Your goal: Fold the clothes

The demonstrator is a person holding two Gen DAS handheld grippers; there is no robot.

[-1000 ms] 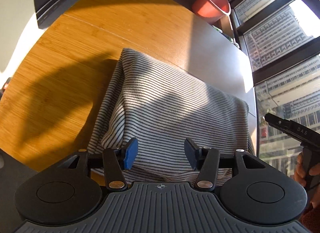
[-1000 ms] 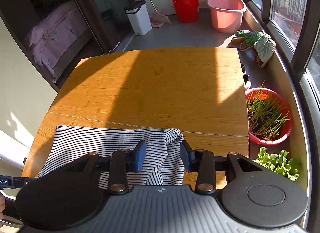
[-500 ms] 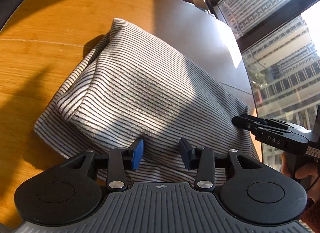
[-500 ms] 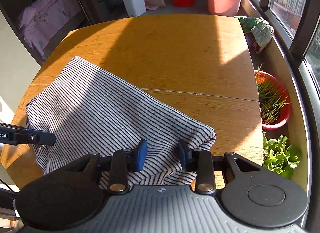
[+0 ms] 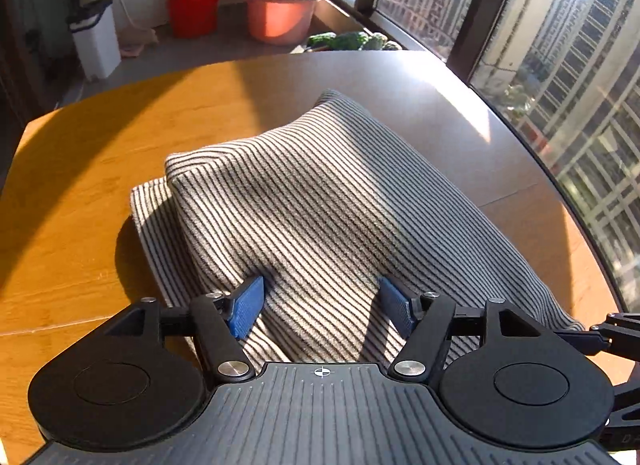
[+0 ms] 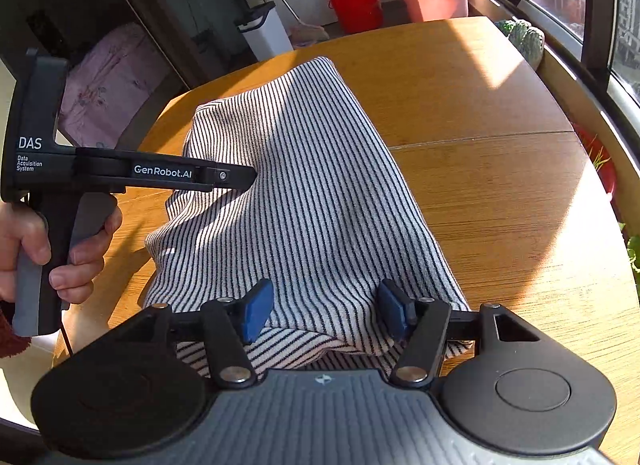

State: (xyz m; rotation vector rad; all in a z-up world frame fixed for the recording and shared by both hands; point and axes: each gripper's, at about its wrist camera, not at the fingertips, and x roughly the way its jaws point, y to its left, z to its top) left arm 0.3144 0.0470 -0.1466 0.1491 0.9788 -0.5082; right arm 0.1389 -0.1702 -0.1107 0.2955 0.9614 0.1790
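We have the striped shirt [image 5: 320, 201] lying folded over itself on the wooden bench [image 5: 80, 185], its upper layer draped over a lower layer that peeks out along the 9 o'clock edge in the left wrist view. We judge the fold has just been laid down, since the cloth rests slack and nothing lifts it.

Our left gripper [image 5: 322, 311] has its fingers spread apart, the blue pads [image 5: 246, 311] sitting on either side of a strip of cloth without pinching it. The shirt stretches away from it toward 12 o'clock, with the near hem right under the fingers.

Our right gripper [image 6: 324, 311] is likewise spread wide over the near edge of the shirt, which runs from there toward 11 o'clock. In that view the left gripper's finger reaches in from 9 o'clock and touches the cloth's far side.

We keep both grippers low and close to the hem, probably so either can take a fresh grip for a further fold or smoothing.
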